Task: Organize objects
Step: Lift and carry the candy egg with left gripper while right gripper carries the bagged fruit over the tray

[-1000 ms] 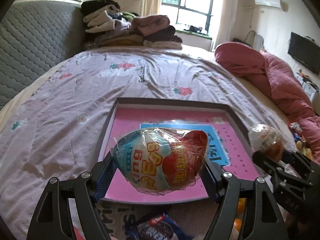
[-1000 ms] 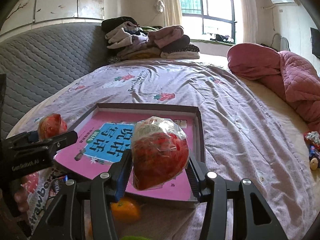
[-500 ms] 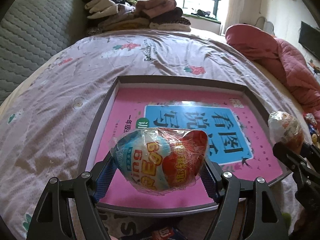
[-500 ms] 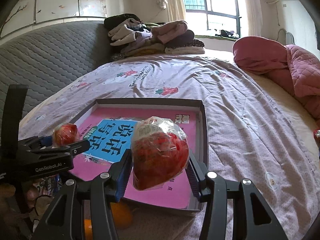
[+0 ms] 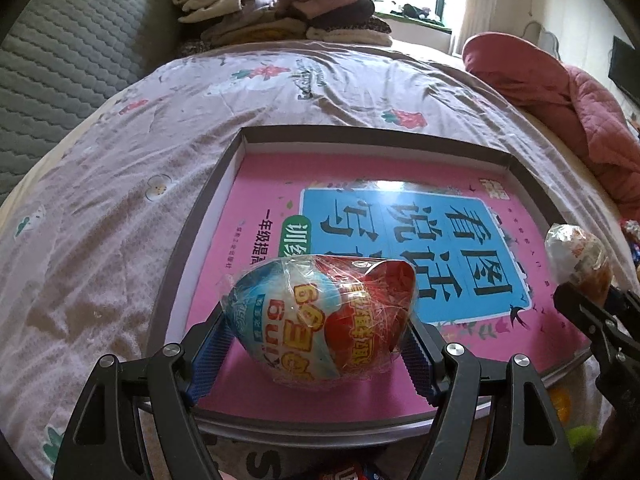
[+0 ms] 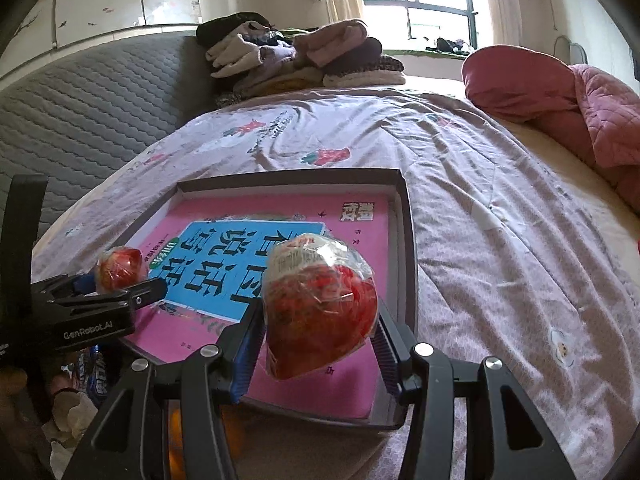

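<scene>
A dark shallow box point(image 5: 200, 216) point(image 6: 408, 248) lies on the bed with a pink book point(image 5: 264, 184) point(image 6: 372, 240) inside it. My left gripper point(image 5: 316, 340) is shut on a blue, white and red egg-shaped toy wrapped in plastic point(image 5: 320, 316), held over the box's near left part. In the right wrist view that same egg point(image 6: 120, 268) shows in the left gripper point(image 6: 108, 284). My right gripper point(image 6: 320, 328) is shut on a red and white wrapped egg toy point(image 6: 320, 304), which hangs over the box's near right corner and also shows at the right edge of the left wrist view point(image 5: 576, 256).
Folded clothes point(image 5: 280, 12) point(image 6: 304, 56) are stacked at the head of the bed by the grey quilted headboard point(image 6: 100, 92). A pink quilt point(image 5: 560, 92) point(image 6: 568, 92) is bunched at the right. An orange fruit point(image 6: 200, 432) and snack packets point(image 6: 92, 372) lie just before the box.
Both grippers have come down and forward over the box with their eggs still held. The box and book now look larger and closer.
</scene>
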A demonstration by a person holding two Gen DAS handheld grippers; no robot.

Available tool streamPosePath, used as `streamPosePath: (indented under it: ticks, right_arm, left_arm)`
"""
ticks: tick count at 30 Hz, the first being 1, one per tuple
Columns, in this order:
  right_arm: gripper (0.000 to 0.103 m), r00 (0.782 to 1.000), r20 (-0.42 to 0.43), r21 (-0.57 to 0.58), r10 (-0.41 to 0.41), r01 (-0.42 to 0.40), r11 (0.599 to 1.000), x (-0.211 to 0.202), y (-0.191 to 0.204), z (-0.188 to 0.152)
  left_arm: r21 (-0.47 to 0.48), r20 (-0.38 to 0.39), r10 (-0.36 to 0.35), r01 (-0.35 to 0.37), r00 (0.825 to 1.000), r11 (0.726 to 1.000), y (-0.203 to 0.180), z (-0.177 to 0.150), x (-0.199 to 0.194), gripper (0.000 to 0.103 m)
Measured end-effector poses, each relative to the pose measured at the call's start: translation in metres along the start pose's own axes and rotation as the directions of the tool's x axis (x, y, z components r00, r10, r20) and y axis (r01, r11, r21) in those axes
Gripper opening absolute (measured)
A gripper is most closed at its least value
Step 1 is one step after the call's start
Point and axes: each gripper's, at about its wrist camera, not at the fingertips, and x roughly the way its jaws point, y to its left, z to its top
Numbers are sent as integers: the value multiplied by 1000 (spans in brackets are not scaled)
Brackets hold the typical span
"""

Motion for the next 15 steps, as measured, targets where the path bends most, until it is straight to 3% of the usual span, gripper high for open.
streamPosePath:
  ticks: [15]
  right_arm:
    - [51, 1000, -8, -56, -8, 7, 998, 4, 11, -3]
  left_arm:
    - [2, -3, 3, -3, 1000, 1000, 1, 0, 3, 78]
